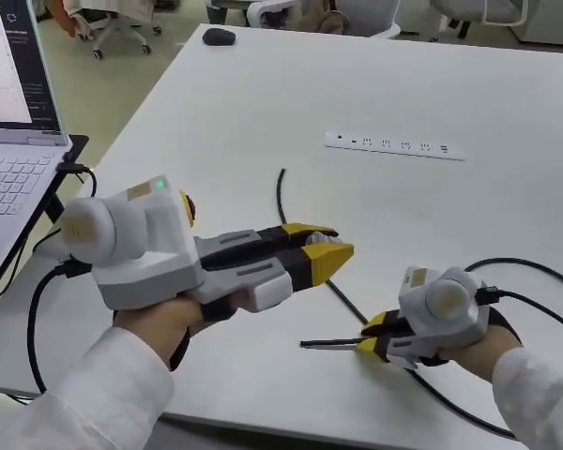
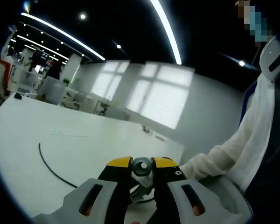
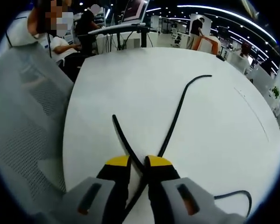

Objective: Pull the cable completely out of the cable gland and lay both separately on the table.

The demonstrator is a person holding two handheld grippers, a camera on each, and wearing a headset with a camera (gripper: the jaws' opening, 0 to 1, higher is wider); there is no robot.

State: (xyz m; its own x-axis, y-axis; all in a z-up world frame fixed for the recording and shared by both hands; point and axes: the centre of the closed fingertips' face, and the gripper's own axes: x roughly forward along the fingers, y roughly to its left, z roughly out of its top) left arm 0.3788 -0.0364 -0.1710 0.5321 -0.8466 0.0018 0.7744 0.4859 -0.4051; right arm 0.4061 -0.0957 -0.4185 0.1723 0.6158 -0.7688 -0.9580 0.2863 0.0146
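My left gripper (image 1: 336, 247) hangs above the table's middle, shut on a small grey cable gland (image 2: 141, 166) at its yellow tips. The black cable (image 1: 281, 195) lies in a long curve on the white table (image 1: 432, 216) and passes under both grippers. My right gripper (image 1: 367, 341) rests low at the front right, shut on the cable (image 3: 176, 116). A short free cable end (image 1: 315, 344) pokes out to the left of its jaws. In the right gripper view this end (image 3: 119, 129) crosses the long strand just ahead of the tips. The gland sits apart from the cable.
An open laptop (image 1: 9, 141) stands at the left edge. At the back of the table are a white power strip (image 1: 394, 145) and a dark mouse (image 1: 219, 36). Gripper cords (image 1: 535, 281) loop at the front right and front left.
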